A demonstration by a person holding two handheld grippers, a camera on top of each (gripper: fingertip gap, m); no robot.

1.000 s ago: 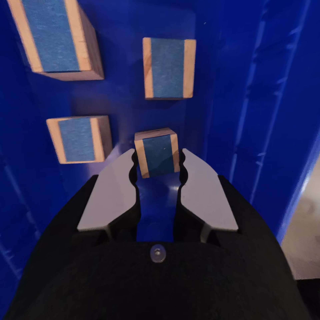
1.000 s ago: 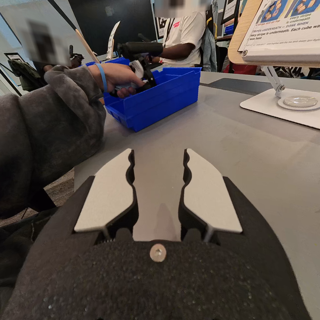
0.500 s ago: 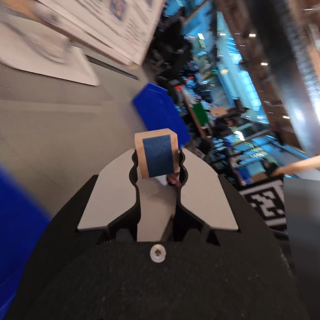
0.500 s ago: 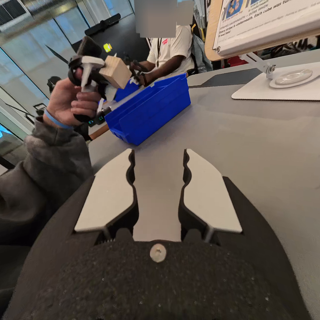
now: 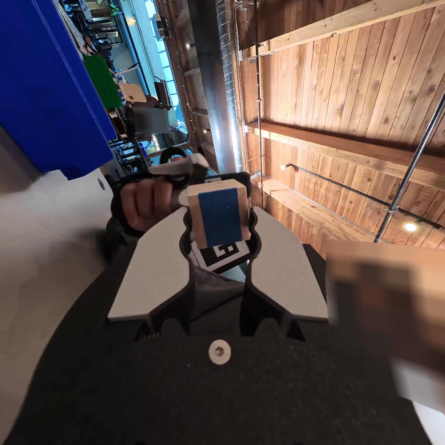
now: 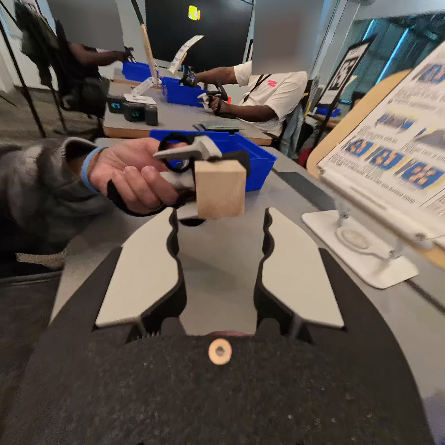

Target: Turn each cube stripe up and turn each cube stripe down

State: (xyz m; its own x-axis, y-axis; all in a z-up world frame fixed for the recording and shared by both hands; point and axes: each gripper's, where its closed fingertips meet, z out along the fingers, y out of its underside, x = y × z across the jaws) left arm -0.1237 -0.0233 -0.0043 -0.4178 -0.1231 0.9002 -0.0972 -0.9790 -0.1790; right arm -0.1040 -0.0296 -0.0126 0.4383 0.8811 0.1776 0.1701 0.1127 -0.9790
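Note:
My left gripper (image 5: 219, 216) is shut on a wooden cube (image 5: 219, 213) and holds it in the air, rolled onto its side. The cube's blue stripe faces the left wrist camera. In the right wrist view the same cube (image 6: 220, 190) shows a plain wood face, held out by a hand (image 6: 132, 173) in a grey sleeve. My right gripper (image 6: 220, 216) is open and empty, with its fingertips just below and short of the cube. The blue bin (image 6: 255, 166) stands on the table behind the cube, and its inside is hidden.
A grey table (image 6: 216, 265) lies under both grippers. An instruction sheet on a white stand (image 6: 361, 252) is at the right. The bin's outer wall (image 5: 48, 84) fills the upper left of the left wrist view. Other people sit at a farther table (image 6: 173, 118) with more blue bins.
My left gripper lifted the striped cube out of the bin and swung it round to face my right gripper. The right gripper, still open, rose towards the cube.

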